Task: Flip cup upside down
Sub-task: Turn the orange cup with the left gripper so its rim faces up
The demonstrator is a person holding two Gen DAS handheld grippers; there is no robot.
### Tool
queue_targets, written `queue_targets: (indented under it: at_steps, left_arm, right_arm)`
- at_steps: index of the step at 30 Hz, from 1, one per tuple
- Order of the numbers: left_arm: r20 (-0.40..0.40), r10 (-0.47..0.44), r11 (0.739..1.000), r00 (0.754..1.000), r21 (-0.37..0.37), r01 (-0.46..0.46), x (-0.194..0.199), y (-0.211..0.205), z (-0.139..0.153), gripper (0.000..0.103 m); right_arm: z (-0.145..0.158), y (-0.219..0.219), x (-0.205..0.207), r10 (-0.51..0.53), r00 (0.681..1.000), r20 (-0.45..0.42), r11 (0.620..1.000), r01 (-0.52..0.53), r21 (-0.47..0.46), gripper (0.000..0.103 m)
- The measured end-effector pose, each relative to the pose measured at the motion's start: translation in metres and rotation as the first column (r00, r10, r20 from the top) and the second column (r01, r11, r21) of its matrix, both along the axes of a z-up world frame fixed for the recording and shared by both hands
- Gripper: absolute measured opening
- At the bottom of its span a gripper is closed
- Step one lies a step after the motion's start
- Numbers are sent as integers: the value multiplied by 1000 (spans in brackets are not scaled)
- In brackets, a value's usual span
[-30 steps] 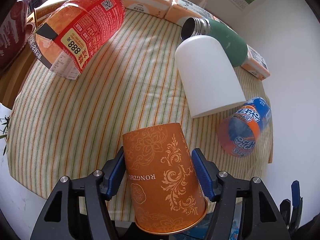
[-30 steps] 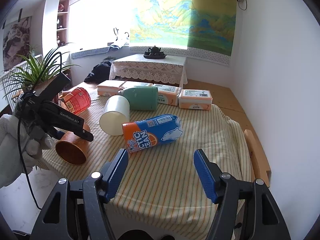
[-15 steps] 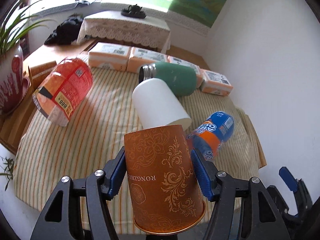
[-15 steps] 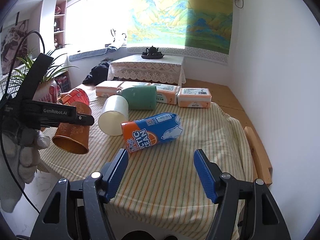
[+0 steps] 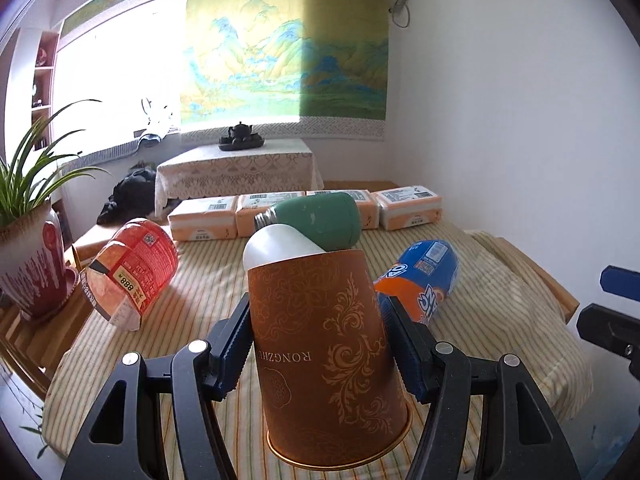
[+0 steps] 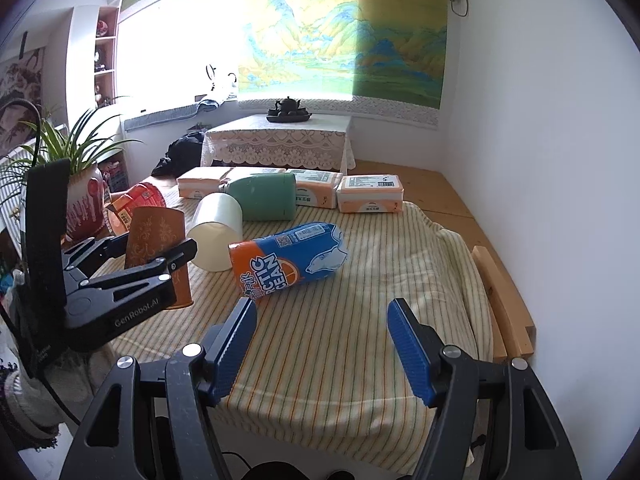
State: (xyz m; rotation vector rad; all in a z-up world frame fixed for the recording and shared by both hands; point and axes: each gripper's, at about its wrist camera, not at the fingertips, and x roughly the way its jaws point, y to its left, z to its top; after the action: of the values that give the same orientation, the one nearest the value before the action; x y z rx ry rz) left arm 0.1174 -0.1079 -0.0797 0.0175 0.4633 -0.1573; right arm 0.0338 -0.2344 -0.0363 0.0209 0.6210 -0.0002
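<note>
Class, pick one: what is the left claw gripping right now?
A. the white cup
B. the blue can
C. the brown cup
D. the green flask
C: the left claw has its blue pads pressed against both sides of the brown cup, whose rim points down; the right claw is open and holds nothing.

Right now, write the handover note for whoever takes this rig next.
Left gripper: shut on the orange cup, held above the striped tablecloth at its near left part, mouth pointing down, base up.
Right gripper: open, holding nothing, over the cloth's near edge.
Done: cup gripped, lifted and turned over.
Left: lower it mouth-down onto bare cloth, then release. The white cup and blue-orange bottle lie on their sides just beyond; keep clear of them.
</note>
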Motion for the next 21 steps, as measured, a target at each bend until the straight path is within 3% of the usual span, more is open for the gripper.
queue_targets:
  at_steps: [7, 21]
  left_arm:
    - [19, -23, 999, 1000, -22, 24, -5, 7, -20, 67]
    - [82, -82, 996, 993, 30, 80, -18, 6, -35, 67]
  right_arm:
    - [0, -2, -4, -10, 1000, -1, 1000, 10, 6, 64]
    - [2, 5, -4, 1, 1000, 0, 1000, -1, 13, 64]
